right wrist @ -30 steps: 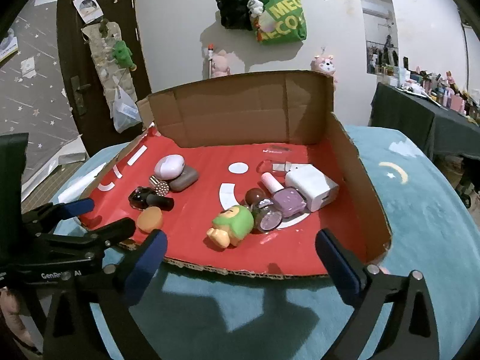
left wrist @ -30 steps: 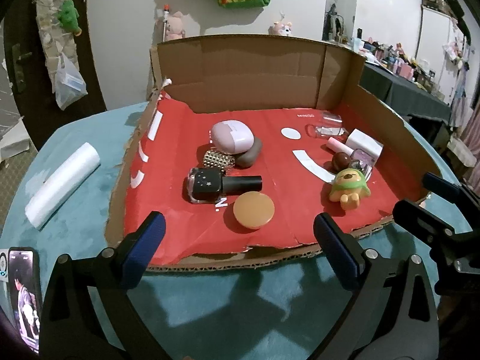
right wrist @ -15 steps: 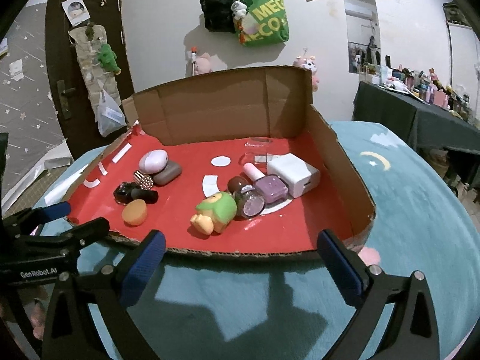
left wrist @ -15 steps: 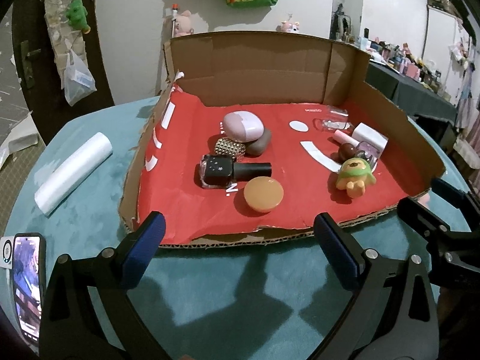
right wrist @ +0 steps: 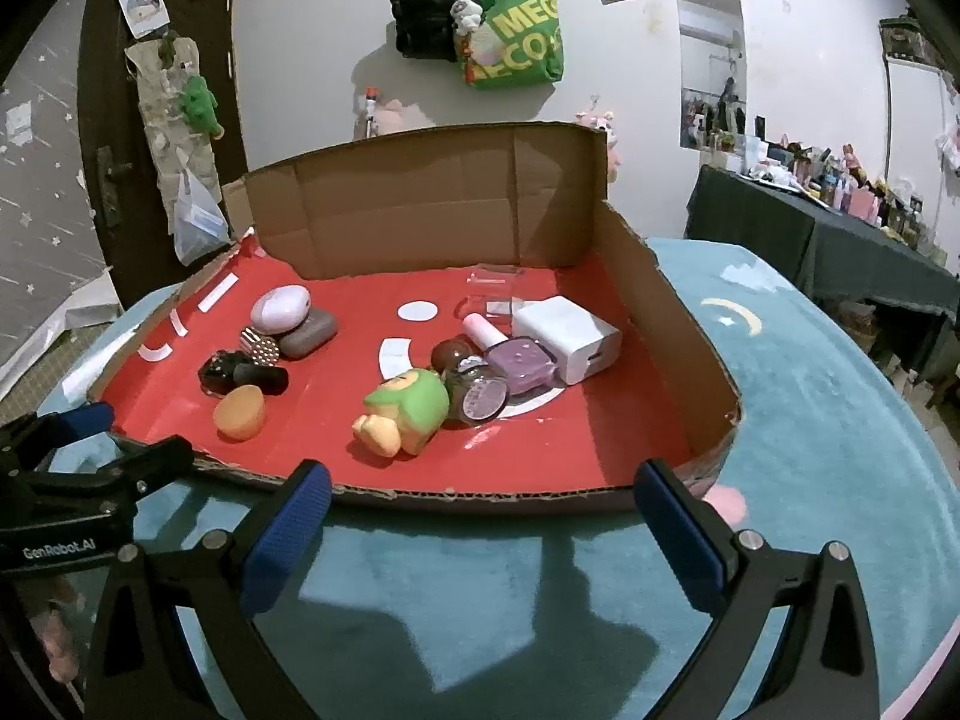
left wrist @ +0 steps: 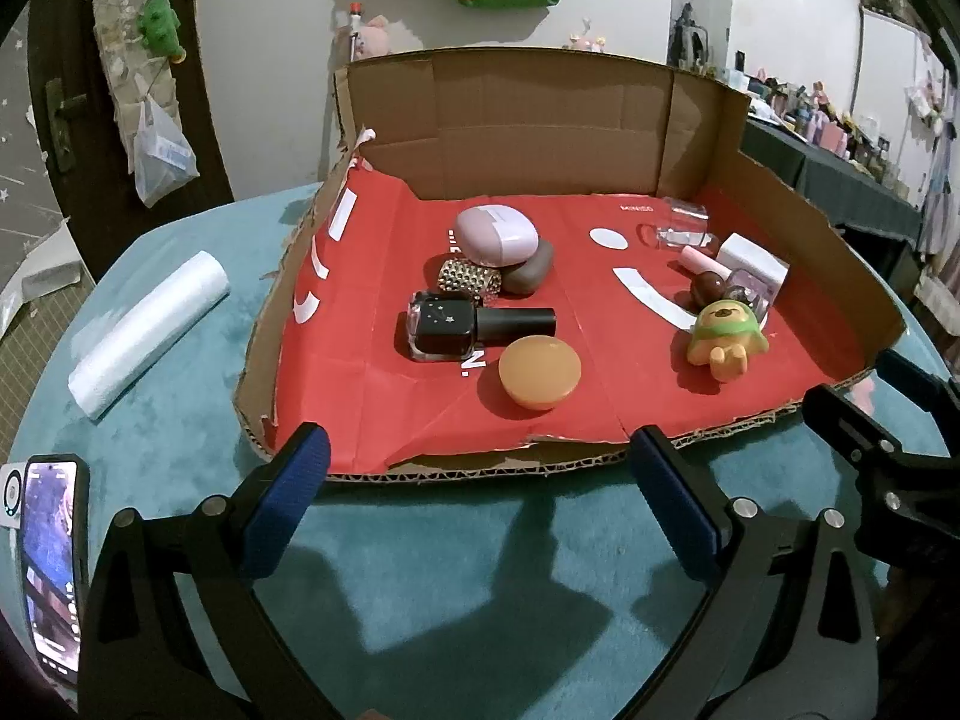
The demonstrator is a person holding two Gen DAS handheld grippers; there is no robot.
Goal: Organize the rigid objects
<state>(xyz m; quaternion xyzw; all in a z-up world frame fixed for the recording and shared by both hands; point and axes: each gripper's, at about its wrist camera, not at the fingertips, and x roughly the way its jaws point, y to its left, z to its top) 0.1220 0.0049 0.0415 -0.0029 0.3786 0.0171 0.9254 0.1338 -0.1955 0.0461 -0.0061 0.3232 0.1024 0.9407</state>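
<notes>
Left wrist view: both the left gripper and right gripper hang spread wide and empty before the cardboard tray of trinkets.

We note the phone at the table's near left edge is cut off by the left wrist picture's border, its screen content too blurred to read. The grey pebble-shaped item lies partly hidden beneath the lilac case. The dark jar sits partly behind the green figurine. The clear item near the box's back wall is too faint to identify. Items on the dark side table are too small to tell.
</notes>
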